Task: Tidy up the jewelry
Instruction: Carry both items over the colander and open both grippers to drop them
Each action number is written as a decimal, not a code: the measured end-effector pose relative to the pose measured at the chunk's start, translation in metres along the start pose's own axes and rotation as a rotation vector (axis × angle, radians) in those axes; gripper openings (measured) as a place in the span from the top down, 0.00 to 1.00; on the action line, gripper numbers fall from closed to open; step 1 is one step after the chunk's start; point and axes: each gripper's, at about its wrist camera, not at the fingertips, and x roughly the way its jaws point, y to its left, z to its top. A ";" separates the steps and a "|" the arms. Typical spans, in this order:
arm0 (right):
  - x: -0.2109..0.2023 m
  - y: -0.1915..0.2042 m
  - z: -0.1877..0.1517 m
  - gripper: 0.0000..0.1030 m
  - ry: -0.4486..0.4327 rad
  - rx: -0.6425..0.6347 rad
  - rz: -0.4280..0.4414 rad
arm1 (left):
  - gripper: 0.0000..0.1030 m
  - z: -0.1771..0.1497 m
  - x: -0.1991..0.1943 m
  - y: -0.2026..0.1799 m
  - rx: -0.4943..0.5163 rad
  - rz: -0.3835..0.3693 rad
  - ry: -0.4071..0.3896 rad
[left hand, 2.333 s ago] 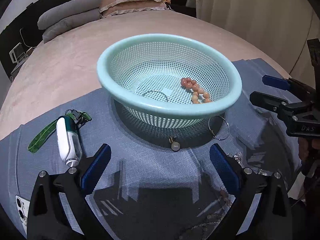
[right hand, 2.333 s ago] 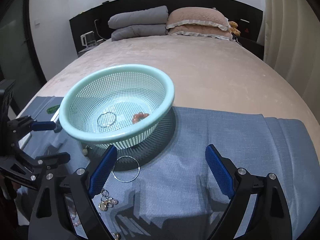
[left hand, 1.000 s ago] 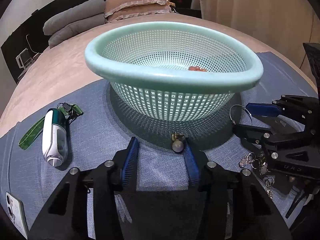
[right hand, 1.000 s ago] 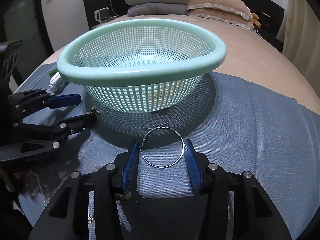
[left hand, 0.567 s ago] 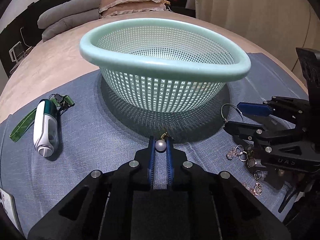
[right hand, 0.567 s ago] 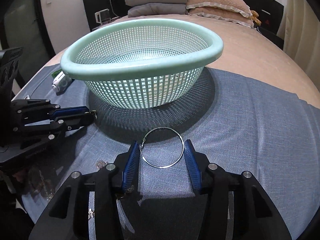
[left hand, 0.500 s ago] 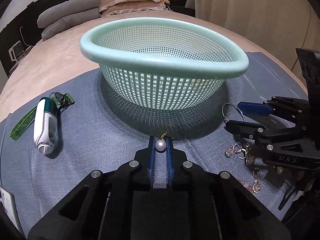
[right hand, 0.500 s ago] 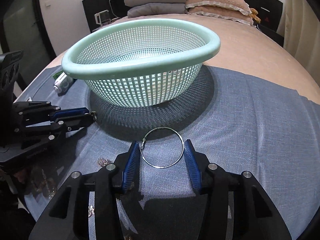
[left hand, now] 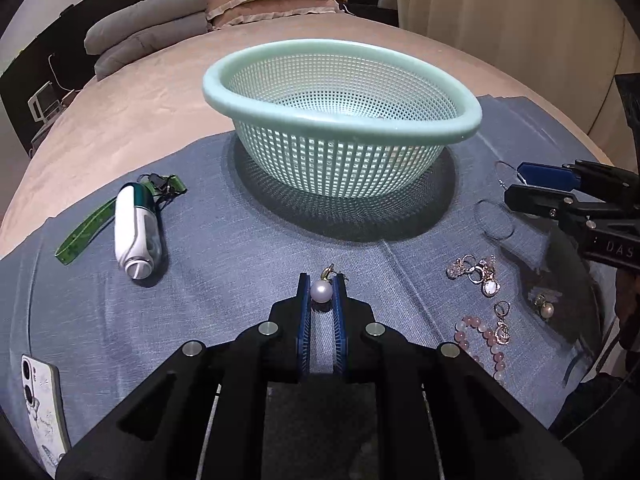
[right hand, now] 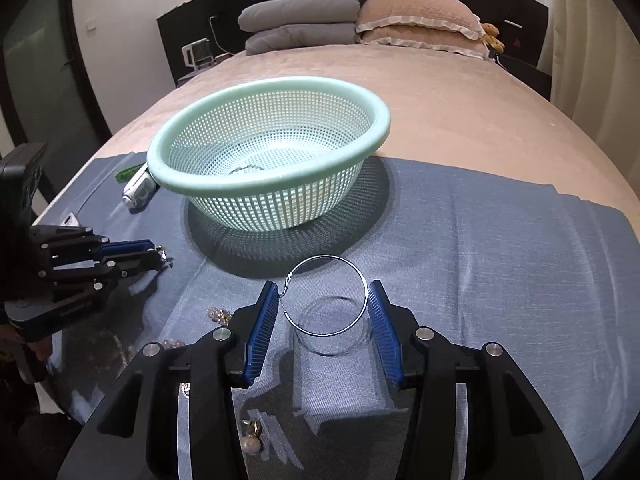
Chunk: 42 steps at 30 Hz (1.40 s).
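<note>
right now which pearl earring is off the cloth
The pearl earring pinched in the left gripper; the other pearl earring lies on the cloth, right.

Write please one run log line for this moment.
left gripper: shut on pearl earring | right gripper: shut on hoop earring, lifted off cloth | mesh basket: ahead

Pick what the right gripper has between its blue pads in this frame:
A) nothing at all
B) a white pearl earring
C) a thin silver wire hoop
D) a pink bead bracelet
C: in the right wrist view the right gripper has its blue pads against both sides of the thin silver wire hoop, which hangs clear of its own shadow on the blue-grey cloth.
</note>
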 end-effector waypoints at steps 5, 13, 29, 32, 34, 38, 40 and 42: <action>-0.017 -0.005 0.019 0.58 -0.035 -0.023 -0.025 | 0.89 0.015 -0.026 0.005 0.007 0.027 -0.041; -0.039 -0.012 0.060 0.58 -0.106 -0.067 -0.038 | 0.89 0.059 -0.054 0.013 0.007 0.055 -0.106; 0.008 -0.002 0.099 0.58 -0.099 -0.124 -0.013 | 0.89 0.107 -0.005 0.016 -0.016 -0.014 -0.070; 0.024 0.001 0.099 0.57 -0.079 -0.131 -0.003 | 0.89 0.109 0.007 0.017 -0.020 -0.019 -0.059; 0.032 0.002 0.099 0.58 -0.070 -0.134 -0.003 | 0.89 0.109 0.014 0.016 -0.018 -0.021 -0.057; 0.041 0.001 0.099 0.57 -0.061 -0.124 0.011 | 0.89 0.110 0.022 0.014 0.002 -0.022 -0.056; 0.045 0.001 0.097 0.57 -0.054 -0.125 0.010 | 0.89 0.109 0.024 0.014 0.002 -0.025 -0.058; 0.048 0.000 0.096 0.57 -0.050 -0.128 0.004 | 0.88 0.109 0.025 0.014 0.000 -0.025 -0.061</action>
